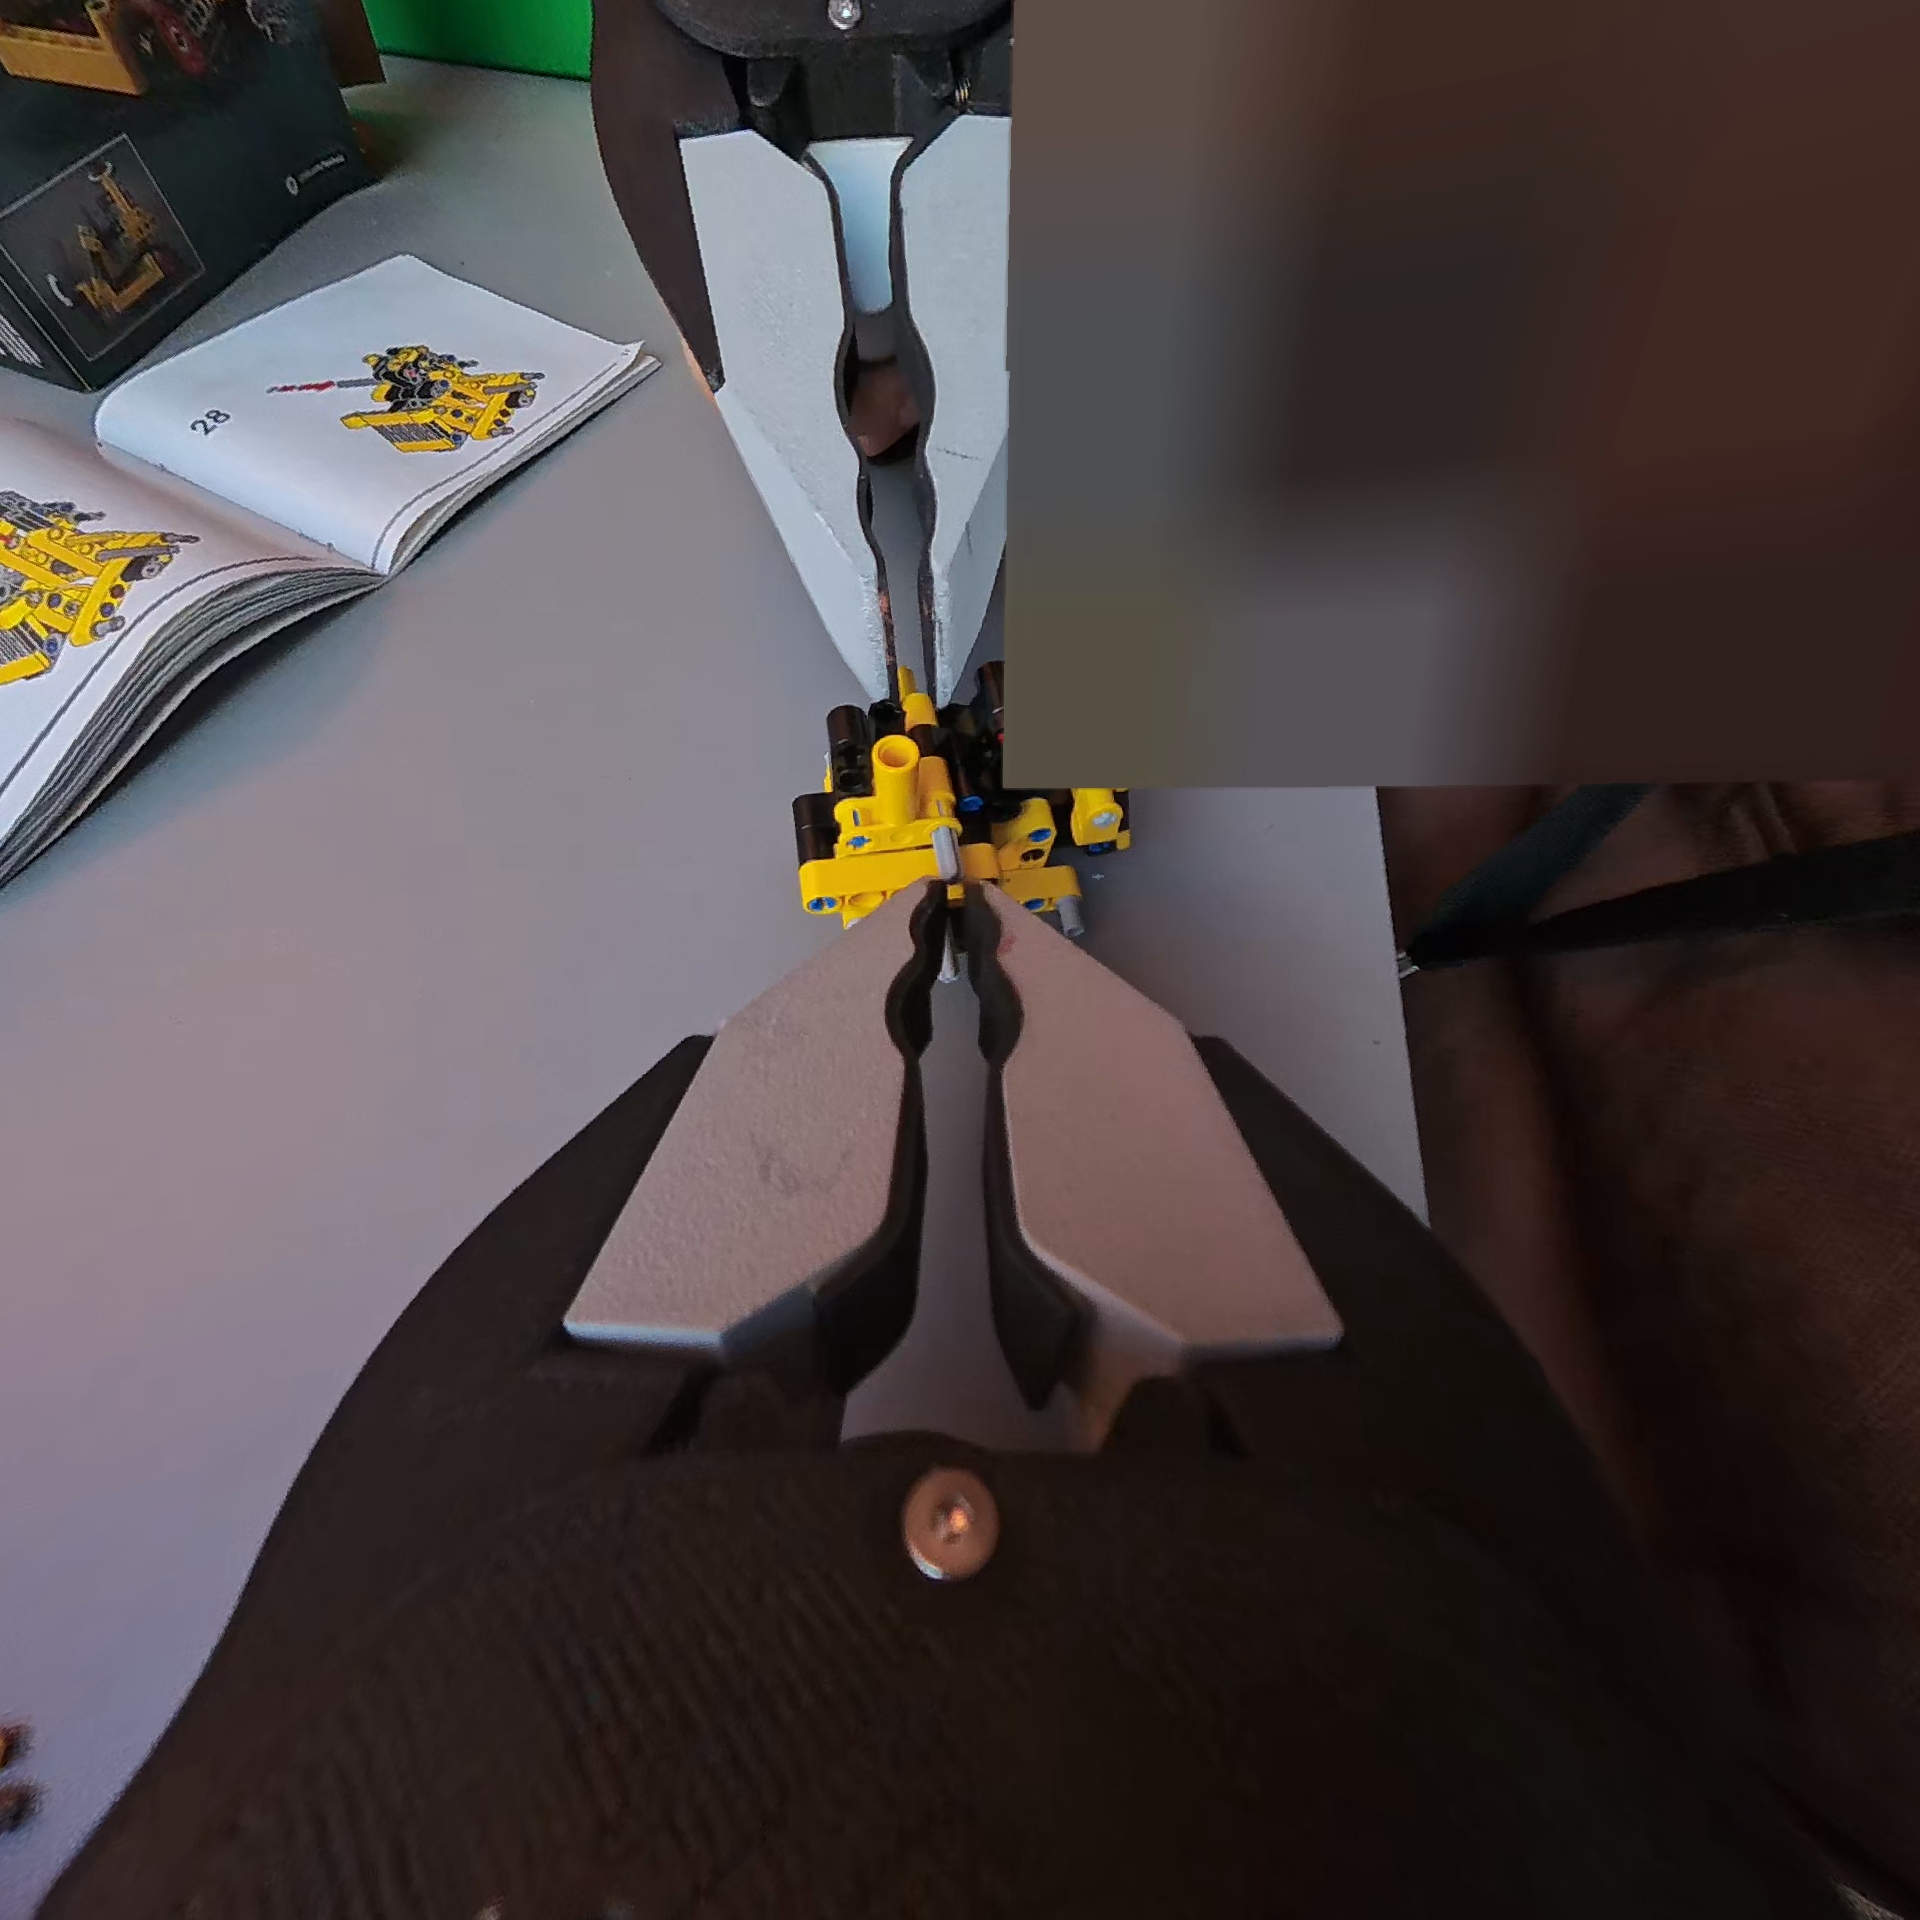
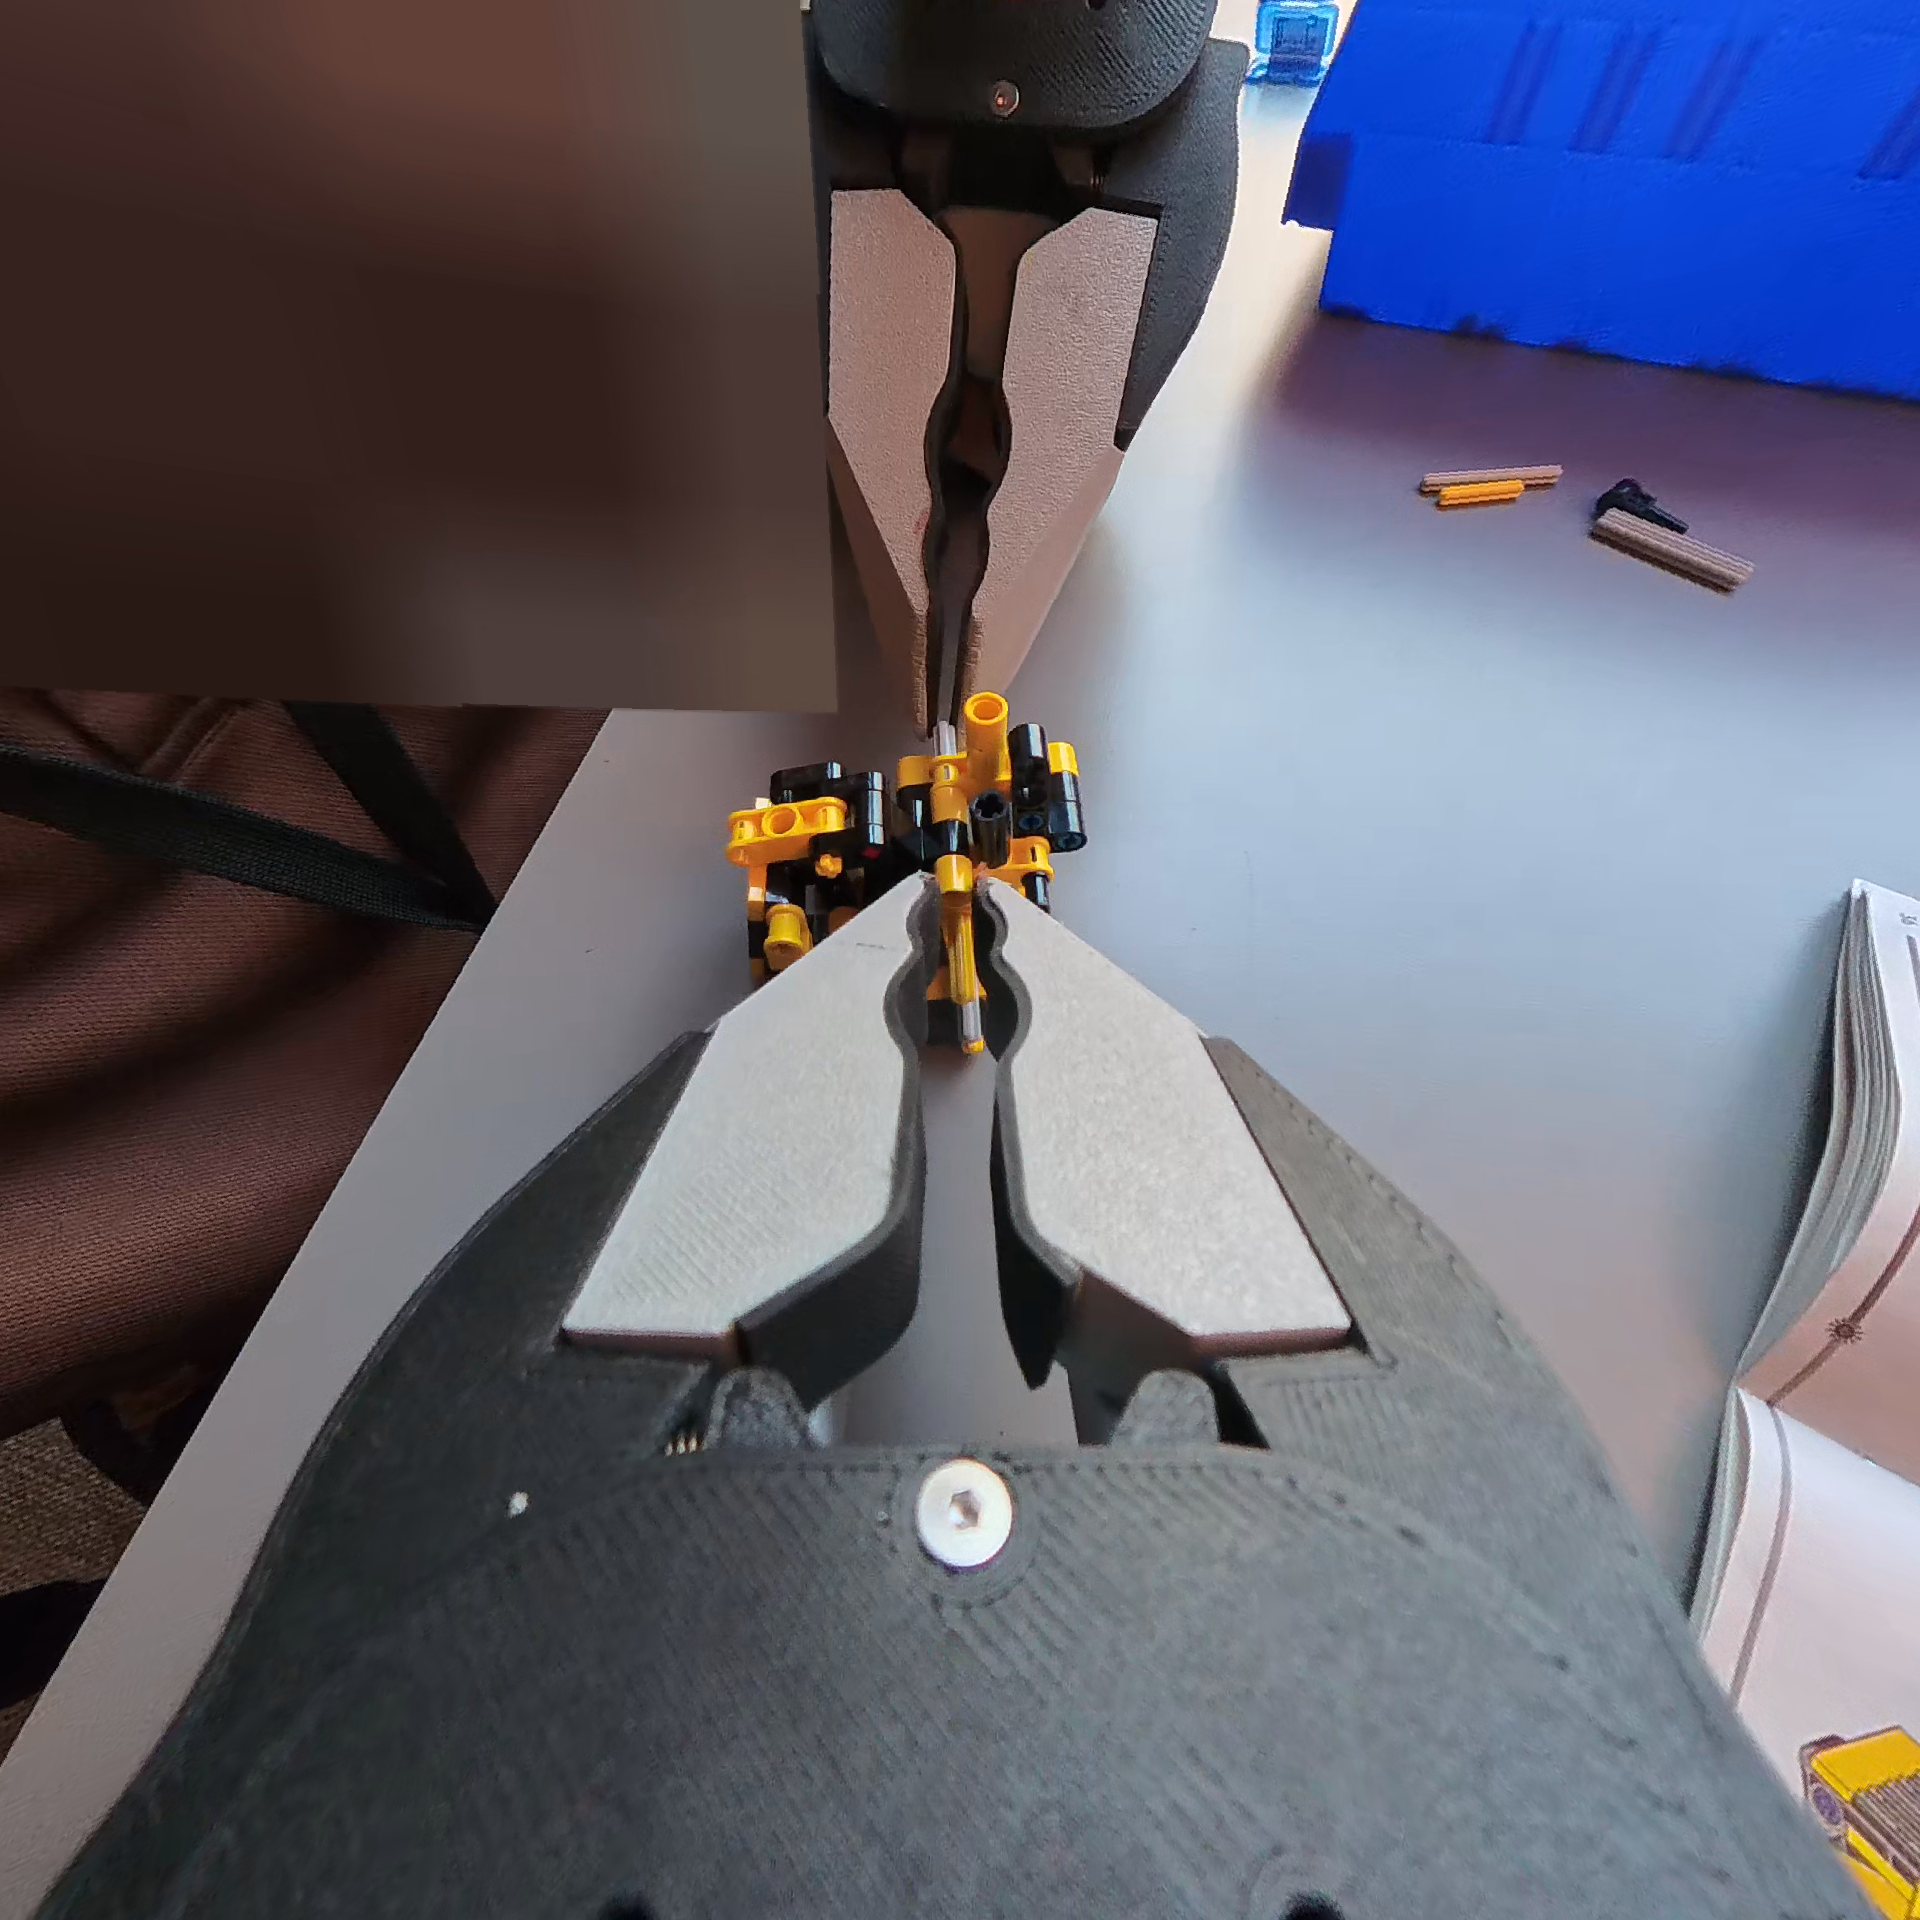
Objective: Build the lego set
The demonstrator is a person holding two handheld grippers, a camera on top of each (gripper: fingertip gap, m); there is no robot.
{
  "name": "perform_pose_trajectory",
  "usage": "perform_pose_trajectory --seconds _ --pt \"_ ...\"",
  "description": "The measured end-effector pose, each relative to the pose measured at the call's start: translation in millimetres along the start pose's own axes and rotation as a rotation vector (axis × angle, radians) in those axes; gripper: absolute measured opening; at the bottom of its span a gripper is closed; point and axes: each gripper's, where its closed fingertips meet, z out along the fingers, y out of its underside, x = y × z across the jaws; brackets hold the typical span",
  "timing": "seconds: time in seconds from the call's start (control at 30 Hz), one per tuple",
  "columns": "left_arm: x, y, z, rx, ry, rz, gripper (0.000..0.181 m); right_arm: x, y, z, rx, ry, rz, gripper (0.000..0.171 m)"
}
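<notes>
A small yellow and black lego assembly [image 1: 914, 821] sits on the grey table close to its edge; it also shows in the right wrist view [image 2: 914, 831]. My left gripper [image 1: 956, 896] is shut on a grey axle [image 1: 945, 847] that sticks out of the assembly's near side. My right gripper [image 2: 956, 891] is shut on a yellow rod [image 2: 961, 956] that sticks out of the opposite side. The two grippers face each other across the assembly. The right gripper shows from above in the left wrist view [image 1: 914, 675], and the left gripper shows from above in the right wrist view [image 2: 940, 717].
An open instruction booklet [image 1: 312, 436] and the set's dark box [image 1: 156, 208] lie left of the assembly. A blue bin [image 2: 1621, 187], tan and yellow loose beams [image 2: 1486, 483] and a black piece [image 2: 1636, 504] lie farther off. The table edge [image 1: 1392, 987] is near, with a person's brown clothing beyond. My left tips are roughly 20 centimeters from the black piece [image 2: 1636, 504].
</notes>
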Motion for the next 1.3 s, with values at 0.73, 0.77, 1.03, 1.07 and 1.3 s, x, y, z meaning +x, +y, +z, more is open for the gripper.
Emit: perform_pose_trajectory --seconds 0.73,0.77,1.03,1.07,1.3 --pt "-2.9 -5.6 -4.7 0.051 -0.084 -0.043 0.000 -0.4 0.1 0.4 -0.024 0.036 0.001 0.002" --pt "-2.6 -5.2 -4.1 0.046 -0.082 -0.040 0.000 -0.4 0.1 0.4 -0.024 0.037 0.001 0.002" --pt "-2.0 -1.2 -3.3 0.020 -0.099 -0.022 0.002 -0.5 -0.1 0.7 -0.019 0.032 0.008 0.001" --pt "-1.9 -1.4 -3.2 0.020 -0.100 -0.019 0.000 -0.6 -0.2 1.1 -0.019 0.031 0.007 0.001" --pt "-1.6 -1.7 -2.2 0.017 -0.094 -0.005 0.000 -0.8 -0.5 1.7 -0.020 0.027 0.006 0.001"
